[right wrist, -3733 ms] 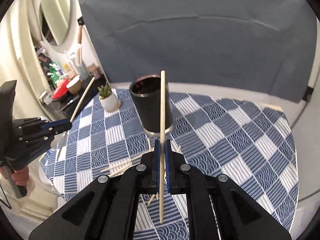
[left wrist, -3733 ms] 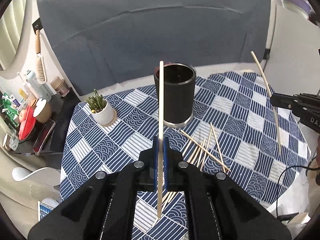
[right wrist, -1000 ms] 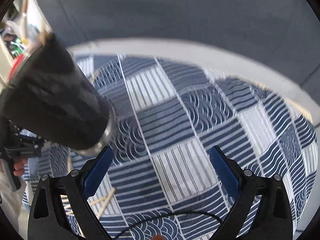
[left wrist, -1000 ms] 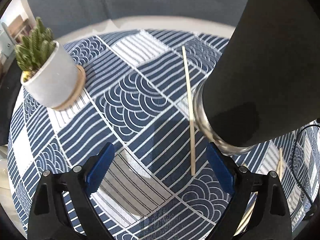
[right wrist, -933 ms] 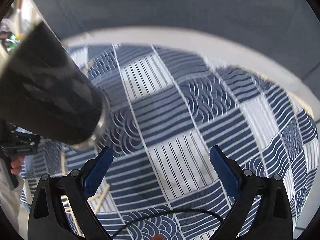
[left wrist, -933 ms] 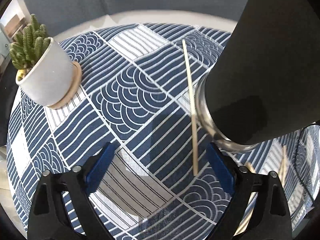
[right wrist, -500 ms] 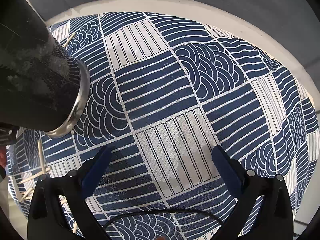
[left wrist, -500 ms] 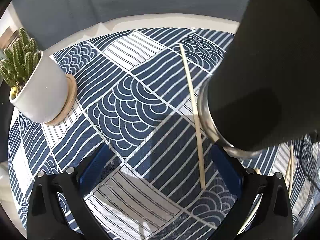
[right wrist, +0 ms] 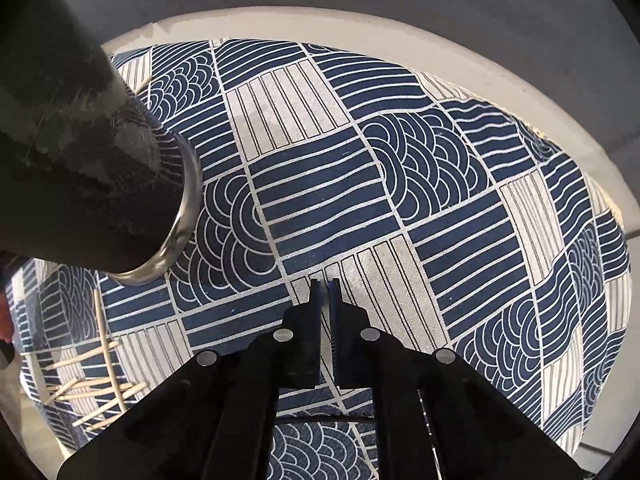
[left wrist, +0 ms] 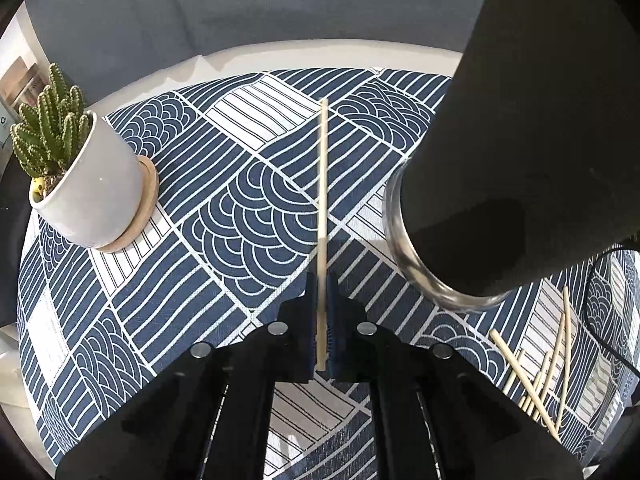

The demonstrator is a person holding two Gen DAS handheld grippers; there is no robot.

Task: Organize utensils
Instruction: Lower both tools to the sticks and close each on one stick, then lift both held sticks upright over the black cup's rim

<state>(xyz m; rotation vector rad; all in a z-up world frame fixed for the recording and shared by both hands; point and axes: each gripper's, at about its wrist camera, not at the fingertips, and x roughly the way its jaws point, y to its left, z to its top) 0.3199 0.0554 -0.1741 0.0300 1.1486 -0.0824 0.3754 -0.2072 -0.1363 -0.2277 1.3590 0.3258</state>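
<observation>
A pale wooden chopstick [left wrist: 323, 168] lies on the blue patterned tablecloth [left wrist: 240, 220], just left of the black cylindrical holder [left wrist: 512, 160]. My left gripper [left wrist: 322, 280] points steeply down and its jaws are closing; the blue pads press on the chopstick's near end. In the right wrist view my right gripper [right wrist: 325, 284] hangs over the cloth to the right of the holder [right wrist: 80, 152]. Its jaws are closing too, with nothing between them and only a thin slit left. Several loose chopsticks [left wrist: 540, 368] lie in a heap in front of the holder, and that heap of chopsticks [right wrist: 92, 384] also shows at the lower left of the right wrist view.
A small cactus in a white pot [left wrist: 92, 184] stands on a wooden coaster at the left of the table. A black cable [left wrist: 600, 320] runs along the table's right side. The round table's edge curves behind, with a grey backdrop beyond it.
Both grippers' jaws have gone from wide open to closed. The left ones have come together on the chopstick beside the holder; the right ones have closed on nothing.
</observation>
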